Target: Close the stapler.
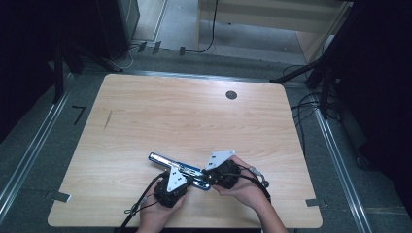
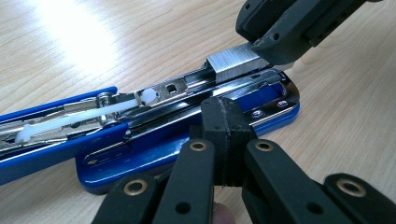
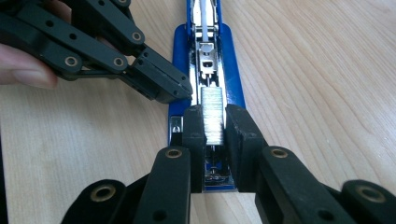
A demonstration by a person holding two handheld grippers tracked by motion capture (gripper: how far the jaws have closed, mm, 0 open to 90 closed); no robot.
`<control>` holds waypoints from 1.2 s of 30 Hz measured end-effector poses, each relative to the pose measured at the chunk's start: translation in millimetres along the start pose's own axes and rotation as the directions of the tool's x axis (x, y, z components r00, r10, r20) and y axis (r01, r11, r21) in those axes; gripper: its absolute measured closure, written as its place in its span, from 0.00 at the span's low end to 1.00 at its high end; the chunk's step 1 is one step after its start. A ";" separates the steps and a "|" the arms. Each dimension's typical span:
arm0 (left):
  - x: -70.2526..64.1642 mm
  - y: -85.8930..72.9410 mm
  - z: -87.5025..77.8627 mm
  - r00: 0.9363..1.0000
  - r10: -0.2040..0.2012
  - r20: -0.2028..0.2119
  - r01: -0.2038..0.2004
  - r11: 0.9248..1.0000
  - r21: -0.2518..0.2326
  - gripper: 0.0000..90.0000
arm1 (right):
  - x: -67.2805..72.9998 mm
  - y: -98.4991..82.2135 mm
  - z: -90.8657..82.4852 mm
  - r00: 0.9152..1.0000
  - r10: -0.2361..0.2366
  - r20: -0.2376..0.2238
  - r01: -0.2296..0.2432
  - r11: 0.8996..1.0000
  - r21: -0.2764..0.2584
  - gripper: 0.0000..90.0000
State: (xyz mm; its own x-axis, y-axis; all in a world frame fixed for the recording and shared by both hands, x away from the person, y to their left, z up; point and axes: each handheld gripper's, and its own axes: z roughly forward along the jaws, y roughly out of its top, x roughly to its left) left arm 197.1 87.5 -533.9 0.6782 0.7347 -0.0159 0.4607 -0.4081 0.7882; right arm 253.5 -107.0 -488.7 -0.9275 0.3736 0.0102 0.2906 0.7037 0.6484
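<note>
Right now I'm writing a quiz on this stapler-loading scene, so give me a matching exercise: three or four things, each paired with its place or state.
Things:
1. left gripper
2. right gripper
3. staple strip
4. stapler

Places or states:
A. lies opened out on the table, blue base down
B. jaws shut, tips pressed on the stapler's side
C. silvery, sits over the metal channel
D. jaws clamped on the staple strip

Pairs: 1-B, 2-D, 3-C, 4-A

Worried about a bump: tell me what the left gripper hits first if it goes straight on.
Most likely the open blue stapler: the left gripper, fingers shut, already sits against its blue base edge, though actual contact is unclear.
</note>
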 end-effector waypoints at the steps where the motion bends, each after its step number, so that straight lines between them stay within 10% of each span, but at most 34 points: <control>1: 0.0 0.0 0.0 1.000 0.000 0.000 0.000 1.000 0.000 1.00 | 0.3 0.4 0.2 1.000 -0.005 -0.003 0.005 1.000 0.000 0.89; 36: 0.1 0.0 0.0 1.000 0.000 0.000 0.000 1.000 0.001 1.00 | 0.9 0.1 2.9 1.000 -0.007 0.011 0.007 1.000 0.012 0.89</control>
State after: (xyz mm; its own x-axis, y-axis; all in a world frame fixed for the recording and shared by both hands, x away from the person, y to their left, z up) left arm 197.2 87.6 -533.9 0.6781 0.7348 -0.0157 0.4610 -0.4085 0.7878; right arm 253.4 -104.8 -490.8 -0.9270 0.3752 -0.0028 0.2869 0.7136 0.6391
